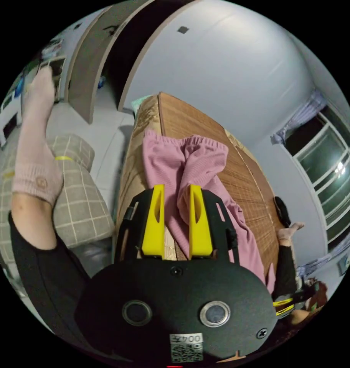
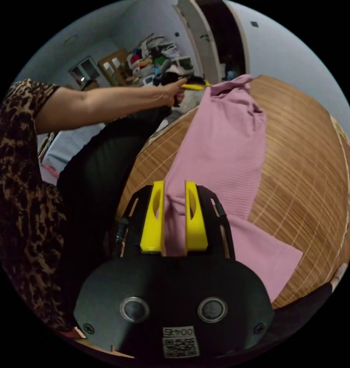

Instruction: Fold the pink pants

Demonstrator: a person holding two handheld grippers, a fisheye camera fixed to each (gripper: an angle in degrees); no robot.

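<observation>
- The pink pants point(image 2: 221, 153) lie stretched along a woven brown mat point(image 2: 309, 168) on a bed, waistband end at one gripper and leg end at the other
- In the right gripper view, the right gripper point(image 2: 174, 214) pinches a ridge of the pink cloth between its yellow jaws; both jaws press on the fabric, which rises slightly from the mat there
- Further along in the same view, the left gripper point(image 2: 194, 86) sits at the far end of the pants, held in a hand point(image 2: 171, 92) on an outstretched bare arm
- In the left gripper view, the left gripper point(image 1: 176, 218) has a fold of the pants point(image 1: 190, 168) against its right jaw; the left jaw shows a gap with mat visible, so I cannot tell whether both jaws clamp the cloth
- A foot in a pale pink sock point(image 1: 35, 145) rests on a grey checked cushion point(image 1: 81, 199) beside the bed
- A window point(image 1: 328, 168) with lilac curtains stands in the far wall
</observation>
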